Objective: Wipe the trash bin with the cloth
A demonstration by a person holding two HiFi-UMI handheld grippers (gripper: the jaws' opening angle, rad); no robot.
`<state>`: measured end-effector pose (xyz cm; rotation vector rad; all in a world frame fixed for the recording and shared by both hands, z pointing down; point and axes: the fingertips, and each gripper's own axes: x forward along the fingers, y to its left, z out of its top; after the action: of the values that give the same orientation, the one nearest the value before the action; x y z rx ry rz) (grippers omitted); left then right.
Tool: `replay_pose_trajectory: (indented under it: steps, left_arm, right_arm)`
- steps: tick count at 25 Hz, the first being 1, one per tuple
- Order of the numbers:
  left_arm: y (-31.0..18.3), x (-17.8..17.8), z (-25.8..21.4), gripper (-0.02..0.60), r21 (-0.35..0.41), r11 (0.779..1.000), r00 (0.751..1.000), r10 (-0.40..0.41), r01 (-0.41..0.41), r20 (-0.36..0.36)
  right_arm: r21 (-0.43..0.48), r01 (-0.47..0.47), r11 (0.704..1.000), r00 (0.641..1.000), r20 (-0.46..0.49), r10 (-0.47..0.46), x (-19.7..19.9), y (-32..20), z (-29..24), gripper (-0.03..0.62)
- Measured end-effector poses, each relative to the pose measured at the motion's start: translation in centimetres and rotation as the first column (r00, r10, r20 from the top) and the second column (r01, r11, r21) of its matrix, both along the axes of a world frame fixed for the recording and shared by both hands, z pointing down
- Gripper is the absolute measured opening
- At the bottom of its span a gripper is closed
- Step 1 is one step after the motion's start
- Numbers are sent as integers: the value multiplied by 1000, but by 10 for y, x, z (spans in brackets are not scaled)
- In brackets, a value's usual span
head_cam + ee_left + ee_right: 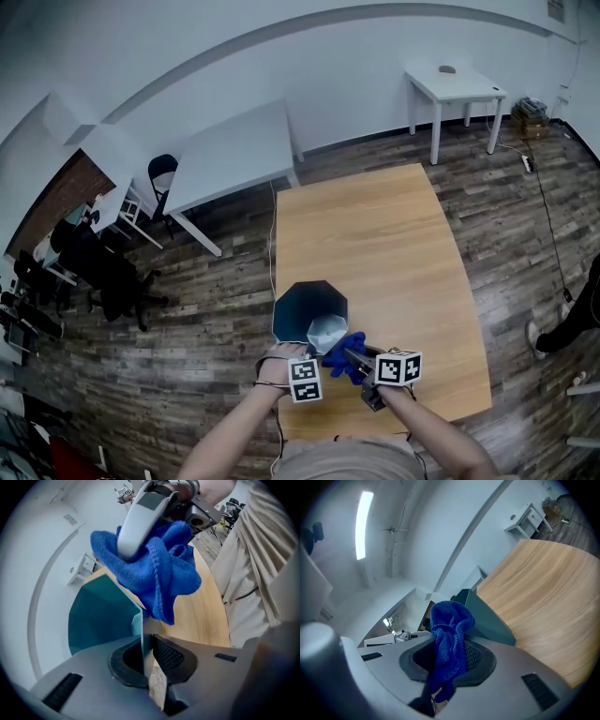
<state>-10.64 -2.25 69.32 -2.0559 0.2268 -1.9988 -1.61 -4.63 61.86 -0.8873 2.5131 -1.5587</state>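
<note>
On the table [375, 234] — left claw [146, 660] pinches bin [98, 616], right claw [446, 663] holds cloth [449, 620].

Trash bin [307, 309]: on worktop [375, 244], wall between fingers [171, 656] of left gripper [146, 652]. Cloth [450, 625]: between fingers [480, 657] of right gripper [449, 660], beside bin.

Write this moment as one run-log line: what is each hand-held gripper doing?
left gripper: shut on rim of dark teal trash bin | right gripper: shut on blue terry cloth | bin: on light wooden table
</note>
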Motion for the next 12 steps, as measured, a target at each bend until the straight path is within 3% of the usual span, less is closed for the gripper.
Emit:
replay_pose_trajectory:
  steps: [12]
  left_arm:
    - [-5, 4, 1, 38, 0, 999, 998, 48, -48, -27]
  right_arm:
    - [-137, -66, 988, 998, -31, 62, -21, -20, 59, 77]
